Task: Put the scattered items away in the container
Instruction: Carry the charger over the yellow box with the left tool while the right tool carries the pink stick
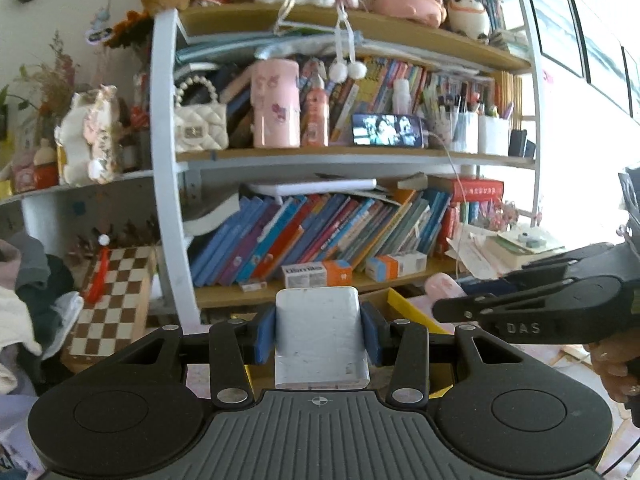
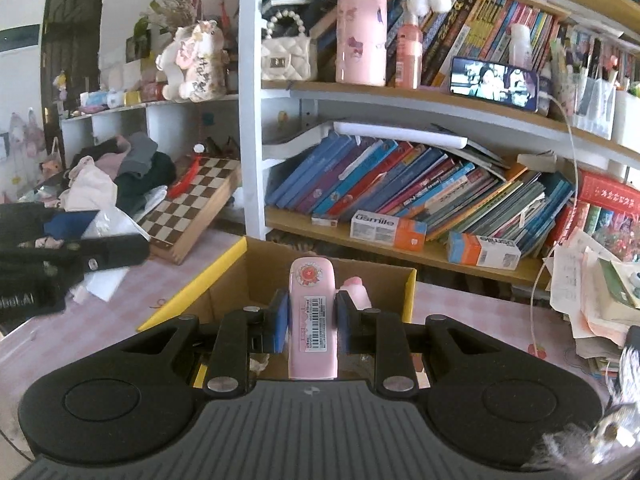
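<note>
My left gripper [image 1: 318,330] is shut on a white rectangular block [image 1: 320,336] and holds it up in front of the bookshelf. My right gripper [image 2: 312,322] is shut on a pink case with a barcode label [image 2: 313,316], held above the open cardboard box [image 2: 224,276] with yellow flap edges. A pink soft item [image 2: 358,290] lies inside the box by the right finger. In the left wrist view the box's yellow edge [image 1: 408,306] shows behind the block, and the right gripper's black body [image 1: 540,308] comes in from the right.
A bookshelf [image 2: 400,184] full of slanted books stands behind the box. Two orange and white cartons [image 2: 388,230] lie on its lowest shelf. A chessboard box [image 2: 188,208] and a clothes pile [image 2: 112,176] sit left. Stacked papers [image 2: 592,304] lie right on the pink tablecloth [image 2: 120,304].
</note>
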`<state>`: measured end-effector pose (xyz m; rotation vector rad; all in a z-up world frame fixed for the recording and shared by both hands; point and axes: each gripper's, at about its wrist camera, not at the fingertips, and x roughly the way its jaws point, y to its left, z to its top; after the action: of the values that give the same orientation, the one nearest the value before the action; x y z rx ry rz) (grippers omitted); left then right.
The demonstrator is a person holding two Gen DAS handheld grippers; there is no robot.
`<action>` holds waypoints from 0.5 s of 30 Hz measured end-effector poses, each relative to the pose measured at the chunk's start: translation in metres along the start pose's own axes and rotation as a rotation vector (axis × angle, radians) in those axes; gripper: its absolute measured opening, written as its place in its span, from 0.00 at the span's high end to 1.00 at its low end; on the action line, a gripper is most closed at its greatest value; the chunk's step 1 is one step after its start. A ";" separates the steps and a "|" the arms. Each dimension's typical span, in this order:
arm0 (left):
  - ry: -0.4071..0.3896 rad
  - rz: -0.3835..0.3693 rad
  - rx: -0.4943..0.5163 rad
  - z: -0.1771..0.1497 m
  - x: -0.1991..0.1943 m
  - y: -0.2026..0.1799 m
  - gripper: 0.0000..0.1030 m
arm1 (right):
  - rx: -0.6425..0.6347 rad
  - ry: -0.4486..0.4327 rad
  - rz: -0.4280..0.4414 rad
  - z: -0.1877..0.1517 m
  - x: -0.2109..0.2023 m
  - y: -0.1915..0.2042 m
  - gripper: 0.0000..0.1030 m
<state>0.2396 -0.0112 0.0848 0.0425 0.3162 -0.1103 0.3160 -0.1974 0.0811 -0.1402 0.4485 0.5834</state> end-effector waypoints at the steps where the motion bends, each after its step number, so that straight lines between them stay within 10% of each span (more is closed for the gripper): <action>1: 0.008 -0.002 -0.001 0.000 0.005 -0.001 0.59 | -0.004 0.006 0.009 0.001 0.005 -0.001 0.78; 15: 0.182 0.019 0.034 -0.019 0.070 -0.008 0.59 | -0.021 0.150 0.054 -0.003 0.071 -0.025 0.78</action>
<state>0.2992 -0.0254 0.0450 0.0896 0.4958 -0.0929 0.3817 -0.1836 0.0463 -0.1935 0.5930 0.6332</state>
